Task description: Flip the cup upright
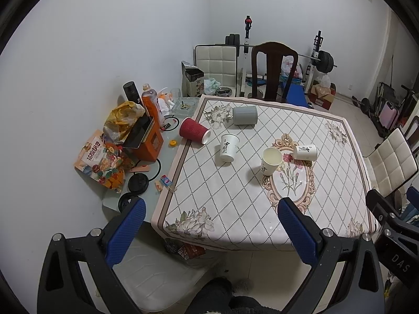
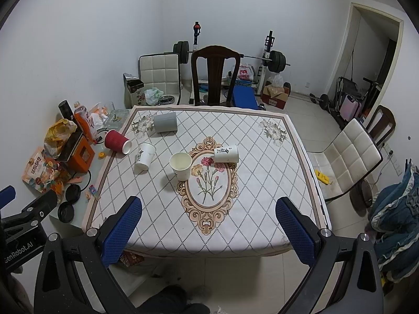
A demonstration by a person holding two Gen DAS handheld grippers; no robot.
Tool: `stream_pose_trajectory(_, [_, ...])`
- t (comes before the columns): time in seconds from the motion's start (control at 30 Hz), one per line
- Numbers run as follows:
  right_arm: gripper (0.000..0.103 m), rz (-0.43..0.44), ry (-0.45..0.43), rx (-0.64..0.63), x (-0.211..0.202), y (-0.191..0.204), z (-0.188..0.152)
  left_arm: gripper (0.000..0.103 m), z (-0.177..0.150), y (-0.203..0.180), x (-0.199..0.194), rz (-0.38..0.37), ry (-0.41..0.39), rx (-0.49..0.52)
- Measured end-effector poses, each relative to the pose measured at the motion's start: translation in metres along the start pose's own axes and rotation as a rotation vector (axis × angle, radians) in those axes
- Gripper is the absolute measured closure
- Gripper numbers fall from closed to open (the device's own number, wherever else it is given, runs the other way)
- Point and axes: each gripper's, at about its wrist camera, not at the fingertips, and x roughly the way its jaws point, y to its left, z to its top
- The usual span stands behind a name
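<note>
- Left gripper (image 1: 209, 225) and right gripper (image 2: 208, 225) are hovering off the table's (image 2: 235, 233) near edge, fingers (image 2: 123, 225) spread wide, gripping nothing.
- Ribbed red cup (image 2: 117, 141) is lying at ten o'clock; thin paper cups (image 2: 226, 153) are lying sideways centrally.
- Squeezing risks crushing; smooth cloth could be letting them roll.

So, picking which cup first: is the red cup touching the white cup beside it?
Apart. The left wrist view shows tablecloth between the red cup and white cup.
</note>
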Motion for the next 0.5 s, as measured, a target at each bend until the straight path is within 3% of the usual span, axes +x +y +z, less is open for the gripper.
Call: stream_pose_trajectory(0.5, [0.0,0.0,0.003,0.002,0.0001,0.0008,-0.0002,0.0,0.0011,0.0037,0.0,-0.001,-0.001,-0.003])
